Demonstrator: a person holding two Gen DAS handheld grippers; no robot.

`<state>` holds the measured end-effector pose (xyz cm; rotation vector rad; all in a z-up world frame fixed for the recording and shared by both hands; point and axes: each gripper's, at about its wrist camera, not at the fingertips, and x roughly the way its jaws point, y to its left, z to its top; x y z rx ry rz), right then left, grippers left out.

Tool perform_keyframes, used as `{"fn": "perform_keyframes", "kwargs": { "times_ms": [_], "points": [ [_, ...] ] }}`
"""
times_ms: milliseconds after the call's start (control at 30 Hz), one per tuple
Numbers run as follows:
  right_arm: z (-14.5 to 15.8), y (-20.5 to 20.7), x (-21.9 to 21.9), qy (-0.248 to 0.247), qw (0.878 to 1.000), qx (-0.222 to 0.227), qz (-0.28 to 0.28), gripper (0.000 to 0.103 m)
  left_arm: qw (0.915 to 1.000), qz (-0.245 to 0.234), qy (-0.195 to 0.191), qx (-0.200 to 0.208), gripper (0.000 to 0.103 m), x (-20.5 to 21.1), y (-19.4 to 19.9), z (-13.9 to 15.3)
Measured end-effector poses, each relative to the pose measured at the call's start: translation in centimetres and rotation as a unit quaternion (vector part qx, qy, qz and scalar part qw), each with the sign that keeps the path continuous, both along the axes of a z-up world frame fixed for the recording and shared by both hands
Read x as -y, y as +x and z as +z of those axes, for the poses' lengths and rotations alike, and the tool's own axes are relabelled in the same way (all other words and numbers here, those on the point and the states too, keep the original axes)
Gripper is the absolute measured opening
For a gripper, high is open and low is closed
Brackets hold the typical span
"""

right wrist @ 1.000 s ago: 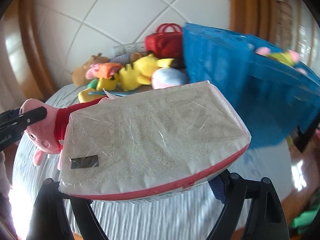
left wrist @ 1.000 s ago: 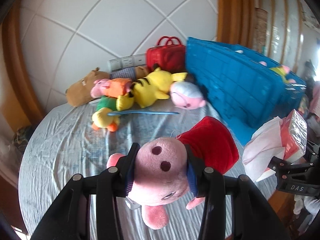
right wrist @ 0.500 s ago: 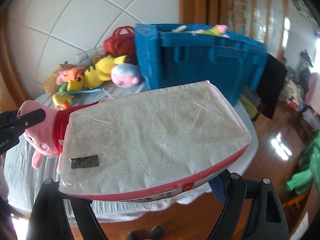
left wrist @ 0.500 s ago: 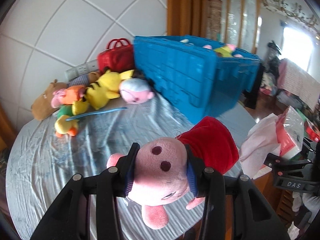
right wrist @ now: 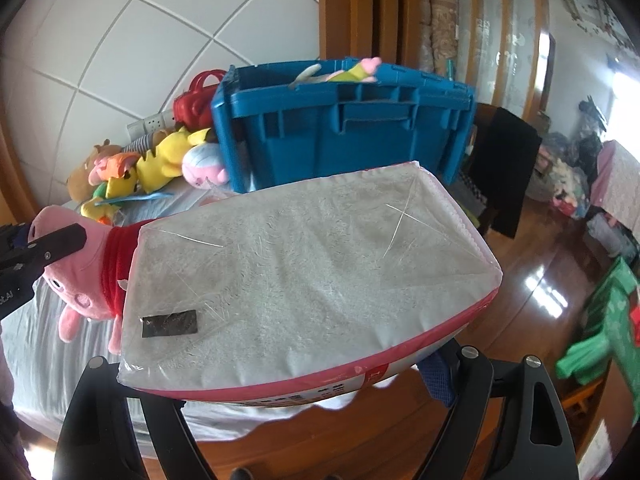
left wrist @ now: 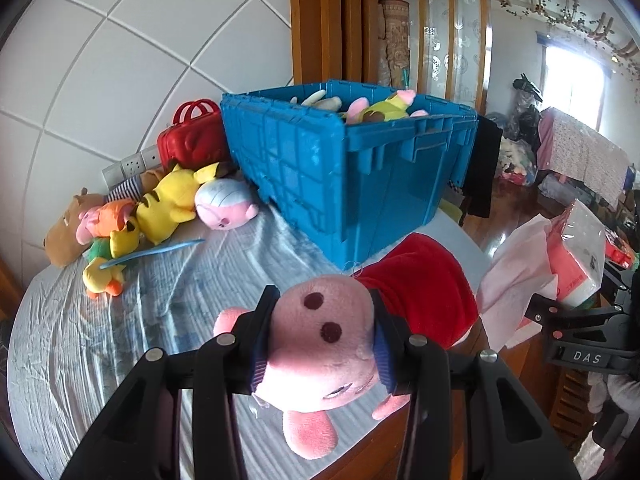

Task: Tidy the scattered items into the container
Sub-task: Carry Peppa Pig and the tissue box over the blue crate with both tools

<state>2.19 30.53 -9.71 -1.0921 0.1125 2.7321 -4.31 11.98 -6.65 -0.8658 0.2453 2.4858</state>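
My left gripper (left wrist: 320,344) is shut on the head of a pink pig plush (left wrist: 324,344) in a red dress, held above the table's near edge. The same pig plush (right wrist: 76,276) shows at the left of the right wrist view. My right gripper (right wrist: 304,376) is shut on a tissue pack (right wrist: 304,276) in clear plastic with a red stripe; that tissue pack (left wrist: 576,256) hangs at the right of the left wrist view. The blue crate (left wrist: 352,172) stands on the table ahead with several plush toys (left wrist: 380,106) inside.
A round table under a grey cloth (left wrist: 120,320) carries a pile of plush toys (left wrist: 168,204), a red toy case (left wrist: 192,136) and a blue stick (left wrist: 152,250) left of the crate. White tiled wall behind; wooden floor (right wrist: 536,276) and a dark chair (right wrist: 508,160) on the right.
Both grippers have risen and swung right with their loads. The blue crate now sits nearer the middle of each view, and its open top with toys shows.
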Motion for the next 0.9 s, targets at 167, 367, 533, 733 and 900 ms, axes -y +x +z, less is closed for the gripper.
{"fn": "perform_keyframes", "kwargs": {
  "times_ms": [167, 367, 533, 733, 900],
  "points": [
    [1.1, -0.9, -3.0, 0.012, 1.000, -0.006, 0.019, 0.086, 1.0000, 0.007, 0.001, -0.007, 0.042, -4.3, -0.4, 0.9],
    [2.4, -2.6, -6.9, 0.019, 0.999, -0.017, 0.034, 0.086, 0.9998, 0.013, -0.001, -0.018, 0.042, -8.9, -1.3, 2.1],
    [3.1, -4.5, -9.7, 0.026, 0.998, -0.025, 0.044, 0.086, 0.9995, 0.018, -0.004, -0.026, 0.042, -12.2, -2.6, 3.0],
    [4.2, -6.2, -12.2, 0.030, 0.997, -0.038, 0.052, 0.086, 0.9989, 0.027, -0.012, -0.037, 0.042, -14.6, -3.8, 3.9],
    [5.3, -7.7, -13.5, 0.036, 0.996, -0.048, 0.067, 0.086, 0.9982, 0.036, -0.014, -0.047, 0.042, -16.1, -4.7, 5.2]
  ]
}}
